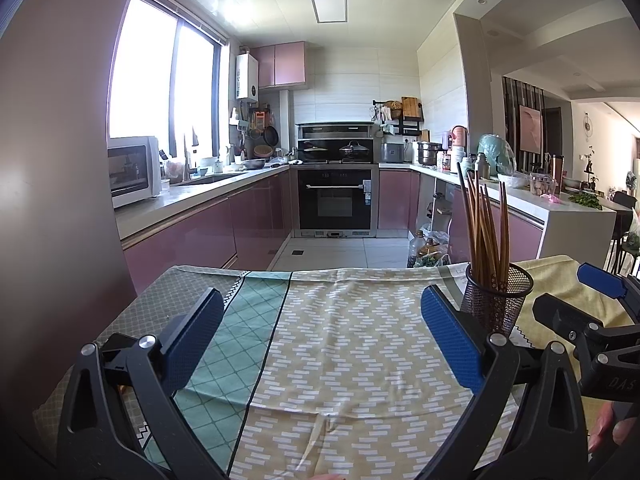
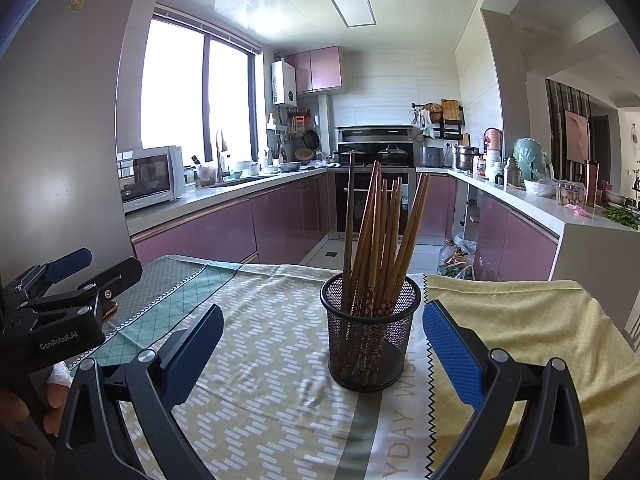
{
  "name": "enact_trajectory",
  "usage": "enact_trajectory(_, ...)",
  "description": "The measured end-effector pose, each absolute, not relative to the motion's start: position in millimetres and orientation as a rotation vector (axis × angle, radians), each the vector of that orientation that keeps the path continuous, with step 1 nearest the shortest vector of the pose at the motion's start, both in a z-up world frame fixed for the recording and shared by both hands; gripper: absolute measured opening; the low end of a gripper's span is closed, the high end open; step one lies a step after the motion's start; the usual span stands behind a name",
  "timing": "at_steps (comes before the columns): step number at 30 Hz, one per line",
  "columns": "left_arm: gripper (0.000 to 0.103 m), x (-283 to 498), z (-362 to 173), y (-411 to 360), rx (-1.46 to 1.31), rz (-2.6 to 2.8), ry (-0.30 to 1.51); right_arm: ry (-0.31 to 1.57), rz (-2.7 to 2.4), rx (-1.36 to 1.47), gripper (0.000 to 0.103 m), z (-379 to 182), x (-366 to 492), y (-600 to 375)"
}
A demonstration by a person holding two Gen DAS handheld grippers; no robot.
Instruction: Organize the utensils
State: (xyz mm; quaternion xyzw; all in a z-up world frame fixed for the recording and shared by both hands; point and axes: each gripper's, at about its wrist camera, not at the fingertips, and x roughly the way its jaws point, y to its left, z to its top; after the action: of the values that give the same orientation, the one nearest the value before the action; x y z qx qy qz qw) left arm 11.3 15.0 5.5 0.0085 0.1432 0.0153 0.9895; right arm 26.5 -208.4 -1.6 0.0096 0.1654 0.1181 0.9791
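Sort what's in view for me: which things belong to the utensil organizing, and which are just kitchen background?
Job items:
- brown wooden chopsticks, standing in the holder
- black wire-mesh cylindrical holder, upright on the patterned tablecloth
- left gripper and right gripper, both open and empty

Background:
- white microwave on the left counter
- black built-in oven
- green leafy vegetables on the right counter

The mesh holder (image 2: pixel 370 344) is black wire; the chopsticks (image 2: pixel 380 240) in it are brown wood, with small pale flower marks low on their shafts. The tablecloth (image 2: pixel 272 360) on the bench shows beige with white dashes, a teal diamond lattice, a grey-green panel and plain yellow, edged by black zigzag. Both tongs (image 1: pixel 320 340) (image 2: pixel 322 356) have black frames and blue textured pads. Kitchen cabinets (image 2: pixel 280 220) are glossy mauve-pink.
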Motion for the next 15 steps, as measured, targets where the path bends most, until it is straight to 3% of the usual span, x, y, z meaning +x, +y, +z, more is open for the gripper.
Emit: enact_trajectory(15,0.097,10.3,5.1,14.8,0.021,0.034,0.288,0.333,0.238,0.019,0.097,-2.9,25.9,-207.2)
